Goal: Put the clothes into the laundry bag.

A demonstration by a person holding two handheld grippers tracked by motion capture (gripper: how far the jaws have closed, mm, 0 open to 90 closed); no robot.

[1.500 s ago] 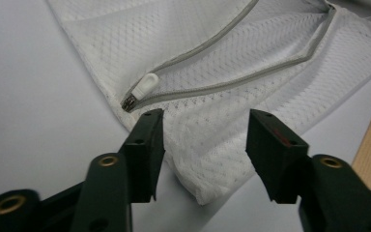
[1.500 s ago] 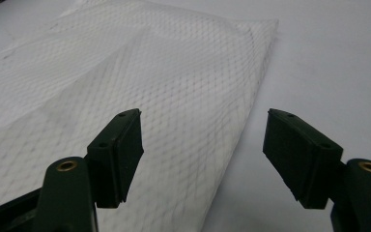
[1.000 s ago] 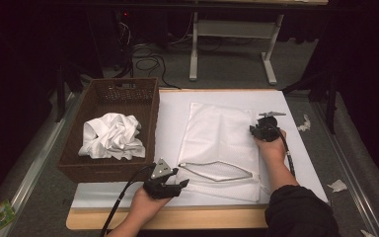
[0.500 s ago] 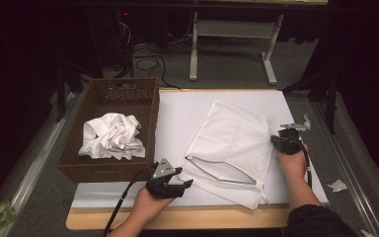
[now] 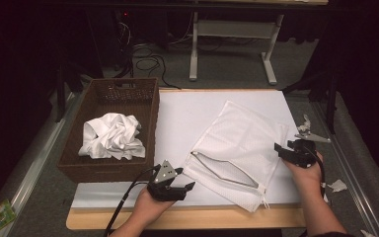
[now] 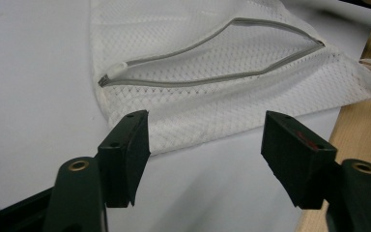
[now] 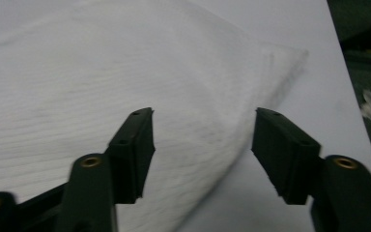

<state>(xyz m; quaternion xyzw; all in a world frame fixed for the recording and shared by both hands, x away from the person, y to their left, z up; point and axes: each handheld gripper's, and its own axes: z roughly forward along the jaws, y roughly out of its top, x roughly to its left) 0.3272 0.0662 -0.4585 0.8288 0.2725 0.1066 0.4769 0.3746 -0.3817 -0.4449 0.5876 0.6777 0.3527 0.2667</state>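
Observation:
A white mesh laundry bag (image 5: pixel 237 143) lies slantwise on the white sheet (image 5: pixel 192 113), its grey zipper (image 5: pixel 222 170) gaping open along the near edge. My left gripper (image 5: pixel 186 178) sits at the bag's near left corner. Its jaws have just been opening and stand open with nothing between them, and the zipper (image 6: pixel 198 77) lies just ahead of my left gripper (image 6: pixel 205 121). My right gripper (image 5: pixel 279 150) is at the bag's right edge. Its jaws have just been opening, and my right gripper (image 7: pixel 203 113) hovers open over the bag's fabric (image 7: pixel 101 72) without pressing on it.
A dark wicker basket (image 5: pixel 148 108) stands at the left with a crumpled white cloth (image 5: pixel 111 136) inside. The wooden table edge (image 5: pixel 187 219) runs along the front. Small white scraps (image 5: pixel 306 126) lie off the table's right side.
My right gripper pulled the bag's right side toward the near right, turning the bag slantwise, then let go of it. My left gripper stayed in place.

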